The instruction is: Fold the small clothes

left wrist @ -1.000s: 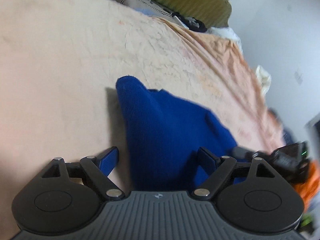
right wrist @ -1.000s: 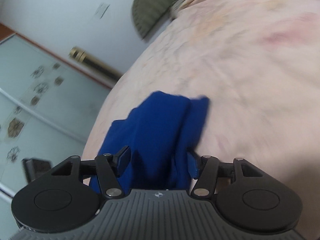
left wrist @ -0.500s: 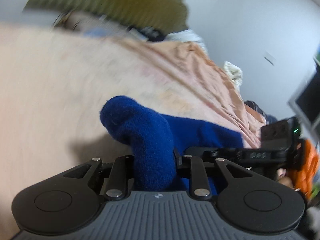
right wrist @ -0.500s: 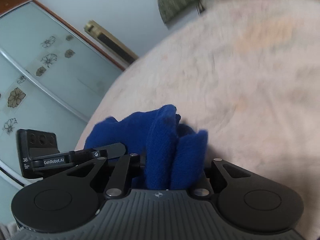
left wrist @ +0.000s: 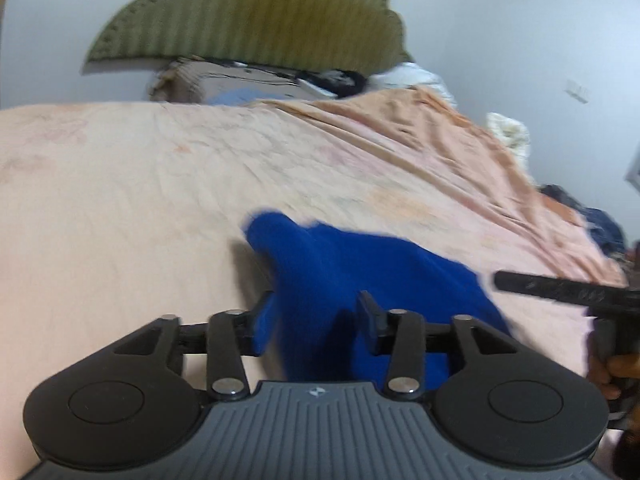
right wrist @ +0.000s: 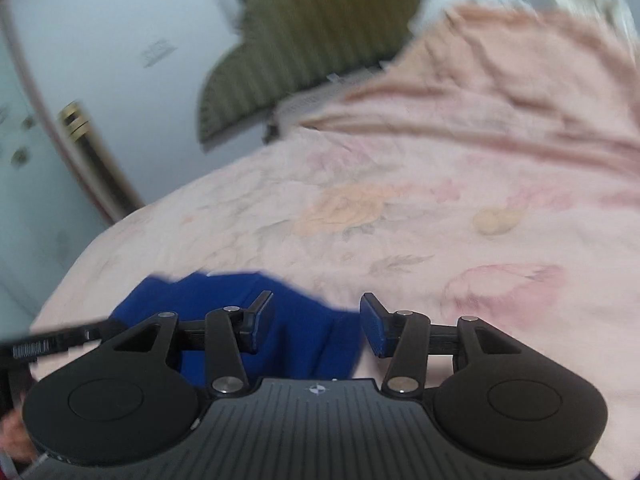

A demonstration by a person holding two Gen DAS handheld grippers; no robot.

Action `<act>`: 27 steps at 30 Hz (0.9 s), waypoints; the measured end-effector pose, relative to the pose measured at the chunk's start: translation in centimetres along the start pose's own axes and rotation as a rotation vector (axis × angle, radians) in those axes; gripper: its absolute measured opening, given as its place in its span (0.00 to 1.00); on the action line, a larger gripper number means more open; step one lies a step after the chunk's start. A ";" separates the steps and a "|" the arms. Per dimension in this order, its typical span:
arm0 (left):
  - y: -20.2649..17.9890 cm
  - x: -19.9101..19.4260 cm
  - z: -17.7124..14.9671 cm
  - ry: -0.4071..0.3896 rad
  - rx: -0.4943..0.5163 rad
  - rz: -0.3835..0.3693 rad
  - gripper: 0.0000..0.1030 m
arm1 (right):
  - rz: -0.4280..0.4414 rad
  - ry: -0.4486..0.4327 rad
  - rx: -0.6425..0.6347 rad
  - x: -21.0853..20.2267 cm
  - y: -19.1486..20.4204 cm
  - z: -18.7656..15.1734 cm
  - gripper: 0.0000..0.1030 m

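A small dark blue knitted garment (left wrist: 352,272) lies folded on the pink bedsheet (left wrist: 160,200). My left gripper (left wrist: 316,320) is open, its blue-padded fingers standing on either side of the garment's near edge without pinching it. In the right wrist view the same garment (right wrist: 288,316) lies low and left, and my right gripper (right wrist: 316,320) is open just above its right edge. The right gripper's body shows at the right edge of the left wrist view (left wrist: 560,288).
An olive striped headboard (left wrist: 256,20) stands at the far end with bedding and clothes piled below it. A rumpled orange-pink blanket (left wrist: 460,148) lies to the right. A glass sliding door (right wrist: 24,160) is at the left of the right wrist view.
Both grippers were shut on the blue garment and lifting it half a second ago. Now both have opened and the garment lies flat on the sheet.
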State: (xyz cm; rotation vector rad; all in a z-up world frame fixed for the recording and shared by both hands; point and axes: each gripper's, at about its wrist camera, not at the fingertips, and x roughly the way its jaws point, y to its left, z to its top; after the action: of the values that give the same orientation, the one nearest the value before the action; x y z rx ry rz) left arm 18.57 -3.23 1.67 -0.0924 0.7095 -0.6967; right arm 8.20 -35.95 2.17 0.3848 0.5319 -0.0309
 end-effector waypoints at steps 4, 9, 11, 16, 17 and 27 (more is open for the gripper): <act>-2.0 -0.6 -4.0 0.060 0.112 0.067 0.56 | 0.140 0.102 -0.113 -2.3 3.0 -2.9 0.62; -1.8 -4.3 -5.6 0.048 0.139 0.113 0.55 | -0.010 0.154 -0.109 -4.2 2.6 -6.0 0.67; -3.4 -6.4 -6.5 0.026 0.235 0.132 0.55 | 0.034 0.112 -0.002 -6.7 1.6 -6.4 0.68; -6.7 -9.2 -10.2 0.002 0.462 0.101 0.71 | 0.159 0.137 0.176 -9.7 0.5 -9.2 0.52; -7.2 -9.1 -10.8 0.004 0.500 0.111 0.71 | 0.179 0.142 0.208 -10.0 0.3 -9.7 0.50; -6.5 -7.9 -11.3 -0.034 0.535 0.327 0.73 | 0.194 0.115 0.336 -9.7 0.4 -10.8 0.11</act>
State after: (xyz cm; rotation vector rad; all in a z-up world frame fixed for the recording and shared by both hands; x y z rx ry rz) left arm 3.54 -1.71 -0.45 0.4922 0.4713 -0.5477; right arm -5.37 -32.30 -1.36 0.7688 0.6025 0.0901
